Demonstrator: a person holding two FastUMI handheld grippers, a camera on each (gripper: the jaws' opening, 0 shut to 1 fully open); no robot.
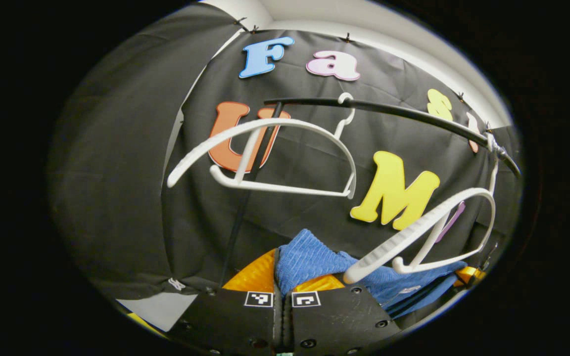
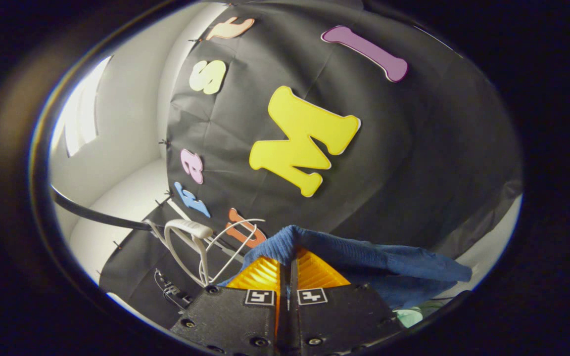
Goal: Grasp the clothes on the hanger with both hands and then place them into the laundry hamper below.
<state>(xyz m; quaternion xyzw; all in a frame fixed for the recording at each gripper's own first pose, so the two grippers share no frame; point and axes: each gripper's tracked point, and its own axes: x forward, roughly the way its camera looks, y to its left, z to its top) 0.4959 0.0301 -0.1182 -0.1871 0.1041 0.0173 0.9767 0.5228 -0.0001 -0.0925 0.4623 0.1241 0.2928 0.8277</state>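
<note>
Both pairs of jaws are clenched on the blue garment [image 1: 314, 259]: at the bottom centre of the left gripper view your left gripper [image 1: 282, 282] pinches a ribbed fold of it, and at the bottom centre of the right gripper view your right gripper [image 2: 292, 277] bites another edge [image 2: 364, 257]. From the left jaws the cloth trails off toward the lower right of the frame, so its long axis runs between your two hands. It looks clear of the two white hangers [image 1: 265, 158], which hang bare from the black rail [image 1: 403, 111] across the upper part of that frame, one [image 1: 423, 232] close over the cloth. Judging by the task, the hamper lies below; lower both hands together, keeping the cloth off that nearer hanger.
</note>
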